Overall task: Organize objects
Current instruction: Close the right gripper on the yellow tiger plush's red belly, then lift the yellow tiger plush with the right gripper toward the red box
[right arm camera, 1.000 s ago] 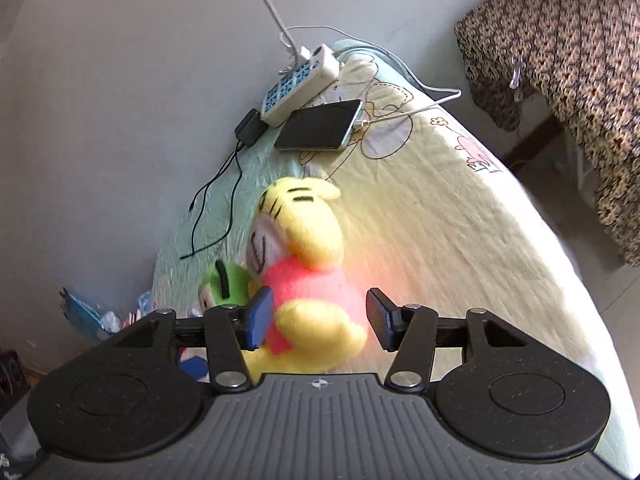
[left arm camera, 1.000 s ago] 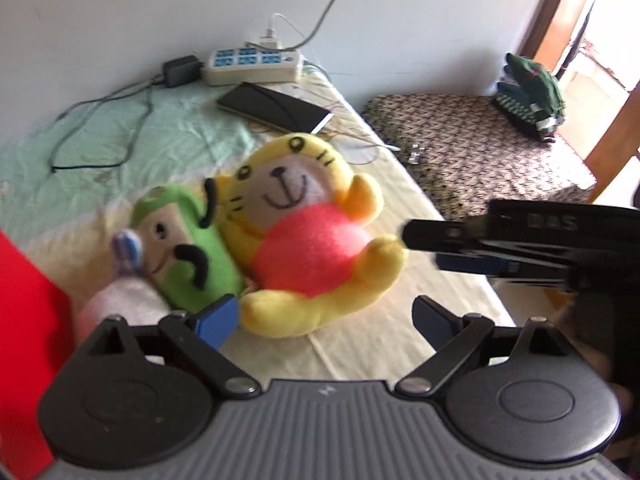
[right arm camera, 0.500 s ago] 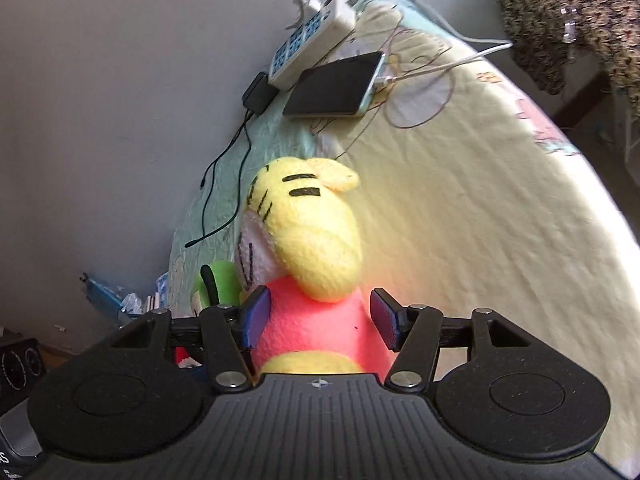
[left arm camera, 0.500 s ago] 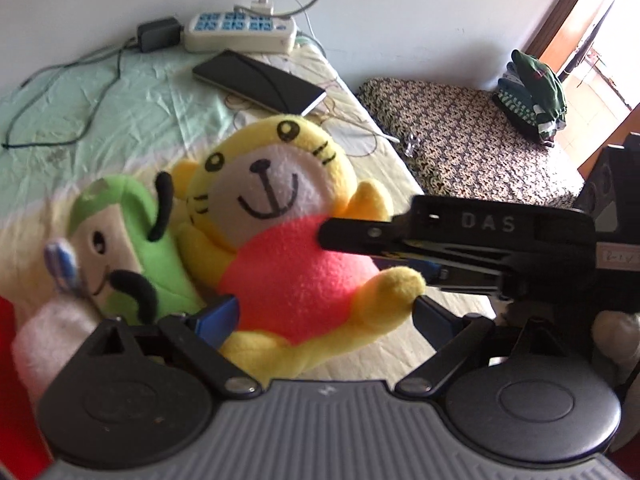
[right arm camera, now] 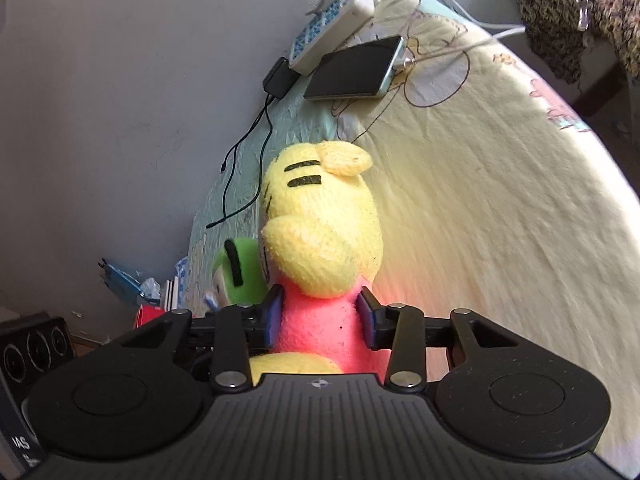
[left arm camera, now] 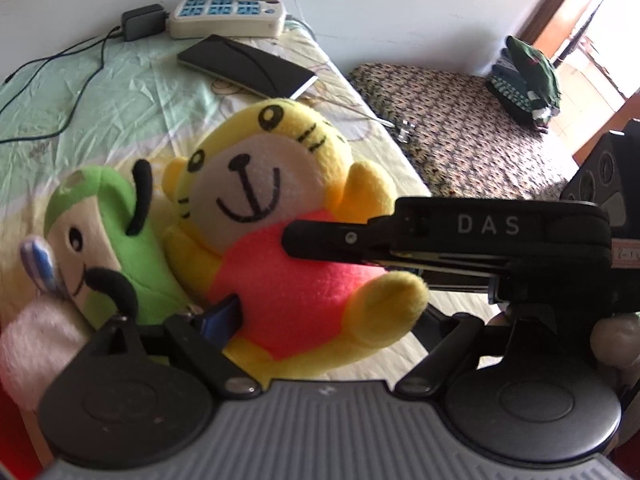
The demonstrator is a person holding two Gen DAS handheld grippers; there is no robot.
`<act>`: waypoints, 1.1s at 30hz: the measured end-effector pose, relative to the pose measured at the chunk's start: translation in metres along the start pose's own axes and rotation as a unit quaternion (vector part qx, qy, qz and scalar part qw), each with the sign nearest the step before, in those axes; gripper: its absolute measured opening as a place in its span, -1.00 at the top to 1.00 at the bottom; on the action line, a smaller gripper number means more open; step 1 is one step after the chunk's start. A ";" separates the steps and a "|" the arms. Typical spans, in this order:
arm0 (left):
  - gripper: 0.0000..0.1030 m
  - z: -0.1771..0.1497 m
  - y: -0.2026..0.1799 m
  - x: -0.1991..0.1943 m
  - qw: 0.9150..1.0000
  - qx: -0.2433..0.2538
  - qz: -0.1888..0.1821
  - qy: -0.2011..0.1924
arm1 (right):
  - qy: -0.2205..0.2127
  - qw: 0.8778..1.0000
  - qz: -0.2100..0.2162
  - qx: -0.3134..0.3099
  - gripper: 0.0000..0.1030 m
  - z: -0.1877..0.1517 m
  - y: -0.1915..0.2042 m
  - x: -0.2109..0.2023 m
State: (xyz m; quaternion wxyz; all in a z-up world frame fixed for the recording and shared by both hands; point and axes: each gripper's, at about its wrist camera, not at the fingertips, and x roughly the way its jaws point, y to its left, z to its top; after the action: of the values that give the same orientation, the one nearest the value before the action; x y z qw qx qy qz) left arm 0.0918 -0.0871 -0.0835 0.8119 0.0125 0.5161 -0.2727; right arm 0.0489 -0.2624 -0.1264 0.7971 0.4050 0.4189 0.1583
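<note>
A yellow tiger plush [left arm camera: 280, 216] with a pink belly lies on the bed, next to a green plush [left arm camera: 104, 232] and a white-pink plush [left arm camera: 36, 340]. My right gripper [right arm camera: 320, 314] is shut on the yellow plush's pink body [right arm camera: 316, 332], its blue pads pressing both sides. In the left wrist view the right gripper's black finger [left arm camera: 340, 238] lies across the pink belly. My left gripper [left arm camera: 324, 320] is open around the plush's lower body, its right fingertip hidden behind the plush's foot.
A phone [left arm camera: 248, 66], a power strip [left arm camera: 228, 18], a black charger [left arm camera: 142, 26] and cables lie at the bed's far end by the wall. A patterned seat [left arm camera: 460, 120] with a green cloth [left arm camera: 528, 76] stands to the right. A red object [left arm camera: 8, 420] is at lower left.
Both grippers moved closer to the yellow plush. The right gripper's jaws closed from open onto its pink body. The left gripper stayed open.
</note>
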 end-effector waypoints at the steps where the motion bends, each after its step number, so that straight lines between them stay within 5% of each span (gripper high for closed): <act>1: -0.66 -0.002 -0.002 -0.002 1.000 0.001 -0.003 0.001 | -0.004 1.000 -0.004 -0.009 0.21 -0.004 0.004 -0.007; 10: -0.65 -0.029 -0.036 -0.042 0.999 0.038 -0.033 -0.017 | -0.042 0.998 -0.009 -0.034 0.21 -0.040 0.029 -0.053; 17: -0.65 -0.054 -0.047 -0.083 0.996 0.063 -0.019 -0.057 | -0.056 0.996 0.002 -0.072 0.21 -0.064 0.066 -0.059; 33: -0.64 -0.101 0.031 -0.204 0.987 0.048 0.013 -0.153 | -0.064 0.986 0.042 -0.147 0.20 -0.125 0.196 -0.008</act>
State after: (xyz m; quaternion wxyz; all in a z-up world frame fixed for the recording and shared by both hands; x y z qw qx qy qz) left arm -0.0435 0.0576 0.0337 0.8832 0.0161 0.3722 -0.2849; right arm -0.0388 -0.0814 -0.0097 0.8657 0.3101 0.3223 0.2248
